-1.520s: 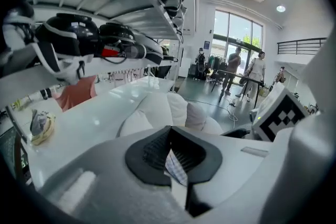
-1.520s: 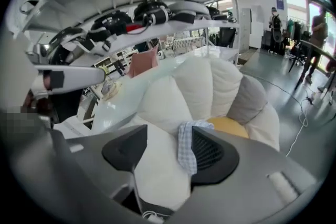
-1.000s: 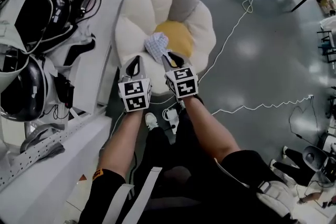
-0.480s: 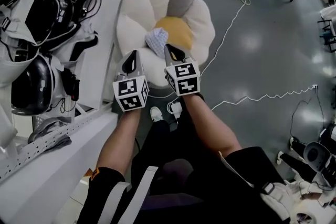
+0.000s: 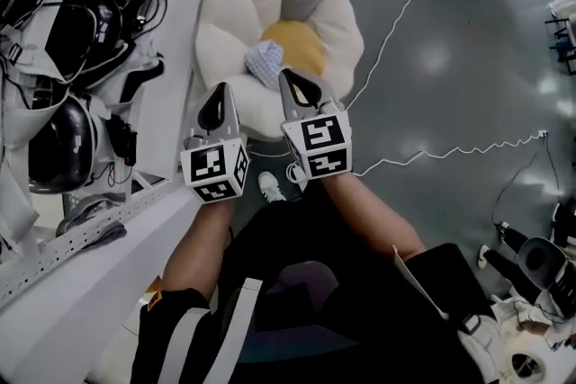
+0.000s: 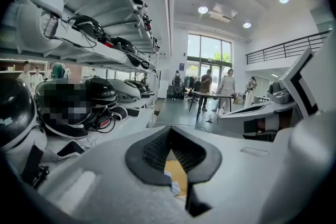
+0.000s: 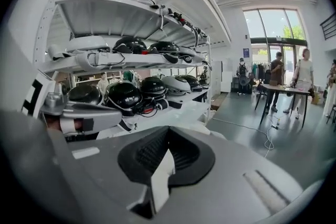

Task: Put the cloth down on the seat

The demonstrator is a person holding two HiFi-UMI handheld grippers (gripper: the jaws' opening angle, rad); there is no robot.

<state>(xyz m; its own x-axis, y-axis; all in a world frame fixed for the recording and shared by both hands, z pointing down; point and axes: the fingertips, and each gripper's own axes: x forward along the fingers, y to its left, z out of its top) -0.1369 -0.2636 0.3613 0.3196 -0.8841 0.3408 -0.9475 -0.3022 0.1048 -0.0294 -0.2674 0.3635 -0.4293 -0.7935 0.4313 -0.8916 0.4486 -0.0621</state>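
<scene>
Contents, left to right:

- Shelf (image 5: 85, 279), white, at far left; carries black helmets (image 5: 56, 147) and looped dark straps
- Left tongs (image 5: 220, 93), on the person's left hand; pads closed on each other with nothing between them, as the left gripper view shows (image 6: 168, 136); tip over the near white petals of the seat
- Seat (image 5: 229, 9), a flower-shaped cushion on the floor, with white petals, one grey petal and a yellow centre (image 5: 301, 45)
- Cloth (image 5: 264, 65), blue-and-white checked and crumpled; lies on the seat at the left edge of the yellow centre, ahead of both tongs and between their lines; held by neither; nearer the right tip in the head view
- Right tongs (image 5: 288, 78), closed and empty; the right gripper view (image 7: 168, 136) shows the pads meeting
- Cable (image 5: 450, 153), white, runs across the grey floor (image 5: 450, 58) at right
</scene>
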